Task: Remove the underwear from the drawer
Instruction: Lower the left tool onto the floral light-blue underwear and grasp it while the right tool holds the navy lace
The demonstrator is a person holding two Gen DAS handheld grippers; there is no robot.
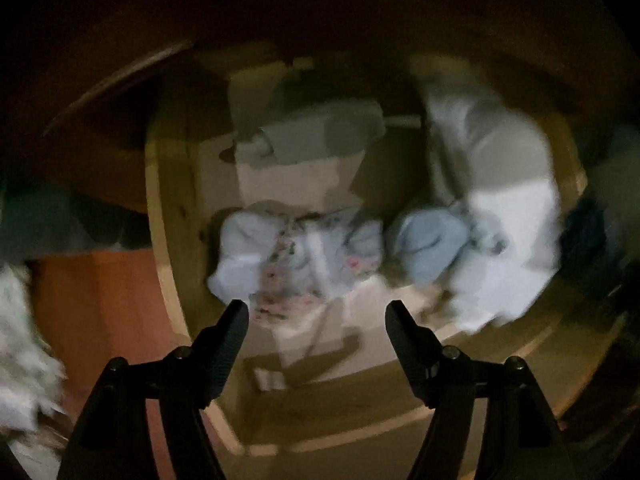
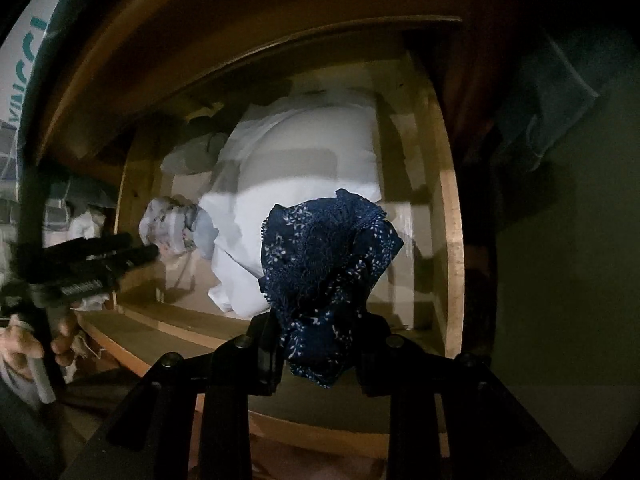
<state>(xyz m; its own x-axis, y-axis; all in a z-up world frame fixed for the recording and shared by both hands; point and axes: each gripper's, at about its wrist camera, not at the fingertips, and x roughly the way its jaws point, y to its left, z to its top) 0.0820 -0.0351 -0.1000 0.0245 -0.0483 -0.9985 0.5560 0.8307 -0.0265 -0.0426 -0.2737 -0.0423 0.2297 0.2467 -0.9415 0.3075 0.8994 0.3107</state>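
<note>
At the far left edge of the right wrist view there is a pale bag or package [image 2: 24, 64] with big white letters on a teal band; I can read "VINCCI", though the edge cuts it. On the body of the left gripper [image 2: 154, 251] there is also a small white label, but it is too blurred to read.

The right gripper [image 2: 318, 354] is closed on a dark blue underwear [image 2: 324, 268] with a small white flower print and a lace edge. The cloth is bunched between the fingers and hangs above the open wooden drawer [image 2: 454, 216].

The left gripper [image 1: 318, 312] points down into the drawer [image 1: 168, 216] with its jaws apart and nothing between them. Just below its fingertips lies a pale floral underwear [image 1: 288, 256], not touched. Beside it are a light blue bundle [image 1: 428, 250] and a folded white cloth [image 1: 508, 232]. The left view is blurred.
</note>
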